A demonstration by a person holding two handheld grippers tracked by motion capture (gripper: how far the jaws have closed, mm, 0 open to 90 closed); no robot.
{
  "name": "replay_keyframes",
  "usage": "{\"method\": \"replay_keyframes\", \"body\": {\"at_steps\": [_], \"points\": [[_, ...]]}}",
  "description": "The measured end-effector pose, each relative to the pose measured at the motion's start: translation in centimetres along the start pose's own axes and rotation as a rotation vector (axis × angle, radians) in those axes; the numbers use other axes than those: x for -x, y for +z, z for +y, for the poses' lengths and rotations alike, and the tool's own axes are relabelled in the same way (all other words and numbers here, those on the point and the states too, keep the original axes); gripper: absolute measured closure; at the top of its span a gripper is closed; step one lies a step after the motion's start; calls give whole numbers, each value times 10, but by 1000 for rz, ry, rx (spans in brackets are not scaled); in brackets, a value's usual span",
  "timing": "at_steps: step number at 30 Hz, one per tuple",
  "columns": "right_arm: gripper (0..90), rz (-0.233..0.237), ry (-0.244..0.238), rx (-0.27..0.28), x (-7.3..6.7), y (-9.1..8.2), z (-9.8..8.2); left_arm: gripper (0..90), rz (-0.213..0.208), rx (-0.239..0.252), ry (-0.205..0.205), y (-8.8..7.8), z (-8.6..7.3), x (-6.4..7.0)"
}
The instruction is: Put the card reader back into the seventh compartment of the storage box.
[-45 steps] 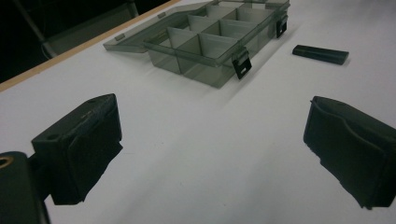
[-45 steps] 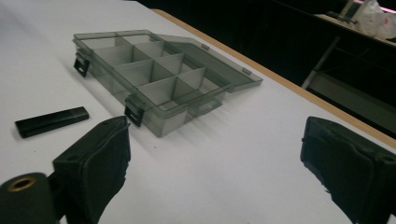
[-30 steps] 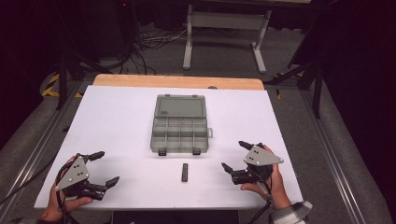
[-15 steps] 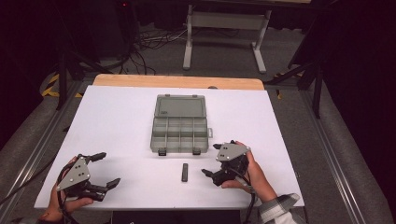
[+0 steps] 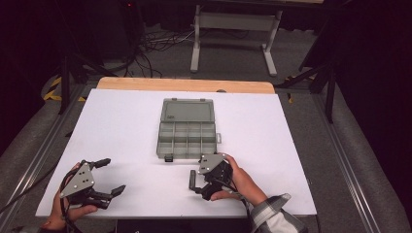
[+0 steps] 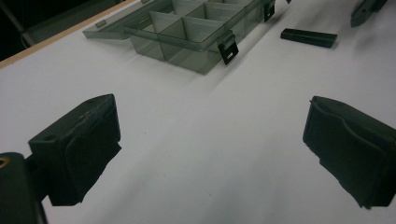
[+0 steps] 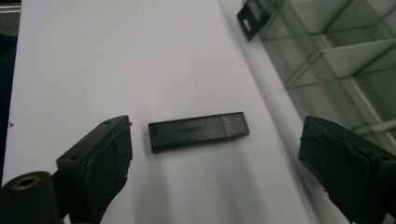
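The step in hand is judged to be the approach to a pick. The right gripper (image 7: 215,154) is held low over the white table (image 5: 121,126) with its jaws spread wide, and nothing is grasped between them. A small black stick (image 7: 198,131), probably a USB drive, is seen lying flat on the table between the two jaws and a little beyond them, closer to one jaw than to the other and touched by neither. In the high view the stick (image 5: 193,177) is found just in front of the open compartment box (image 5: 187,135), near its front edge but apart from it. The left gripper (image 5: 104,177) is kept well apart at the person's left side, its jaws also released and holding nothing. For the next move, the right gripper should probably be brought forward and centred so that the stick sits between the pads, and then closed across its narrow sides. After that, a carry to one compartment of the box is expected.
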State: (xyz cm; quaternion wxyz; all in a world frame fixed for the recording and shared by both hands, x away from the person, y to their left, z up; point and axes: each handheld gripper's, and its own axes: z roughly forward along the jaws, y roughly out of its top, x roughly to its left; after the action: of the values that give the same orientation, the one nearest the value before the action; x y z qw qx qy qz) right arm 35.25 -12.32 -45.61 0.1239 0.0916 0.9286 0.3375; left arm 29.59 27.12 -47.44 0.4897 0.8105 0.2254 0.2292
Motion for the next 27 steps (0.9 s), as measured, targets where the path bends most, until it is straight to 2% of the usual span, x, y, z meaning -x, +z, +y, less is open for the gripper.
{"method": "replay_keyframes", "body": {"at_steps": [5,9,11,16,18,24,27], "points": [[110,46,-12,-33,-1,13,3,49,-5,2,-2,0,0,0],[130,48,-24,-48,3,23,3,47,-30,4,-4,1,0,0],[177,71,-5,-25,7,25,2,45,-31,11,-8,0,0,0],[231,127,16,-16,12,27,0,45,-35,14,-14,0,-1,-2],[286,147,16,-8,12,26,-1,46,-36,15,-14,0,-1,-2],[306,144,4,-7,10,25,-1,48,-36,7,-6,1,0,-1],[307,121,-8,-4,8,24,0,50,-32,0,-4,1,-1,-1]]}}
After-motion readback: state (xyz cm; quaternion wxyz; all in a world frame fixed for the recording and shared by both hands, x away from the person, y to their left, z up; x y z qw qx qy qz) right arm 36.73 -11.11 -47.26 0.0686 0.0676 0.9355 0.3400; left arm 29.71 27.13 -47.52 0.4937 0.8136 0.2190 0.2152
